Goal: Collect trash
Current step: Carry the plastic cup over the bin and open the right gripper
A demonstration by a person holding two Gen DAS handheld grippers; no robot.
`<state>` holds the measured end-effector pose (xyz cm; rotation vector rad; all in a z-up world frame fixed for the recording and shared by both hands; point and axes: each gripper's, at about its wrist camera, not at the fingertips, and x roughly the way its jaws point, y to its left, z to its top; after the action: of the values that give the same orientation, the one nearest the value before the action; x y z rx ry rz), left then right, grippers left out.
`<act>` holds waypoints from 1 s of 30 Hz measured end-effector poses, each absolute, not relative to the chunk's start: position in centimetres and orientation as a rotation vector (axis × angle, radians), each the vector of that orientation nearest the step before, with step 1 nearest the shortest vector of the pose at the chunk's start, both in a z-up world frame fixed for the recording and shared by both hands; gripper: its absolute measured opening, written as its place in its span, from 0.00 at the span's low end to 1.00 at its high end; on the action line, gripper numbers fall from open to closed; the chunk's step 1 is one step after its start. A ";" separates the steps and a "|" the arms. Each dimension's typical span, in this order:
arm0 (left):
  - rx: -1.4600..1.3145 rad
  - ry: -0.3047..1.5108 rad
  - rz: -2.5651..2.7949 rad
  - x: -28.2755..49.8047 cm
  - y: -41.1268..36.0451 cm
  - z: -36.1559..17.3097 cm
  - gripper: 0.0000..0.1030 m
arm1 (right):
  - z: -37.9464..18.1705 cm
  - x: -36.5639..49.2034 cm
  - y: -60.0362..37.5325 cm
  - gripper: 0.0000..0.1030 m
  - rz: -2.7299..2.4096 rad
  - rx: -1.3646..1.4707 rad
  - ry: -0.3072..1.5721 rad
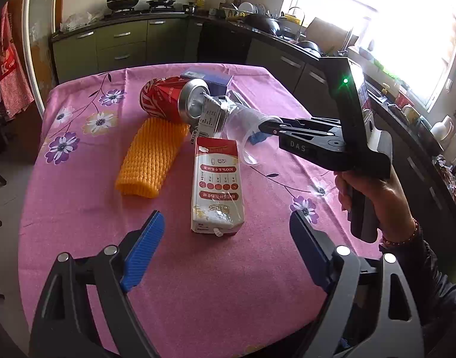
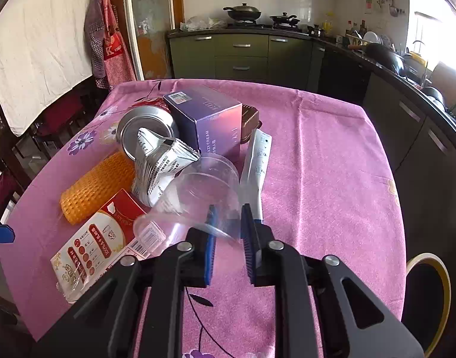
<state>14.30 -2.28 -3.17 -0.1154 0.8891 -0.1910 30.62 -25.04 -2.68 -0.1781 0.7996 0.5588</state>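
**Clear cup pinched at the rim as we start on the litter**

Our right gripper (image 2: 228, 232) has its jaws clenched on the wall of the clear plastic cup (image 1: 249, 128), one blue pad inside the mouth and one outside, the cup lying on its side on the pink-clothed counter (image 1: 257, 268). Our left gripper (image 1: 225, 250) hangs released and wide over the near edge, holding nothing, with the milk carton (image 1: 217, 191) lying just beyond its fingers.

The cup's closed end rests against a crumpled silver wrapper (image 2: 159, 161), which in turn leans on the red soda can (image 1: 159, 101). An orange foam net sleeve (image 1: 150, 158) lies beside the can, and a purple box (image 2: 210, 119) stands behind the pile.

We judge the grip thin: a soft wall held on one side only will flex and may slip. The cup should come away by lifting mouth-first, drawn back from the wrapper, so the can is not set rolling. A gentle, steady squeeze suits it better than a harder one, which could crack the rim. No bin shows in either view, so where it goes we cannot tell.
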 end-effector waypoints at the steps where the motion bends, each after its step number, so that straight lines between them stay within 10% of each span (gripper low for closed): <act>1: -0.116 0.890 -0.193 14.3 -2.3 -3.2 0.79 | -2.7 30.7 -25.1 0.11 0.555 -0.177 0.796; 30: -0.091 0.889 -0.260 14.3 -4.3 -3.2 0.81 | -0.8 26.0 -53.0 0.06 0.033 0.170 0.847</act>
<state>14.29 -4.27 -3.17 -0.0910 0.8886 -0.2602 25.95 -52.96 -0.78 0.1705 0.8472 0.0333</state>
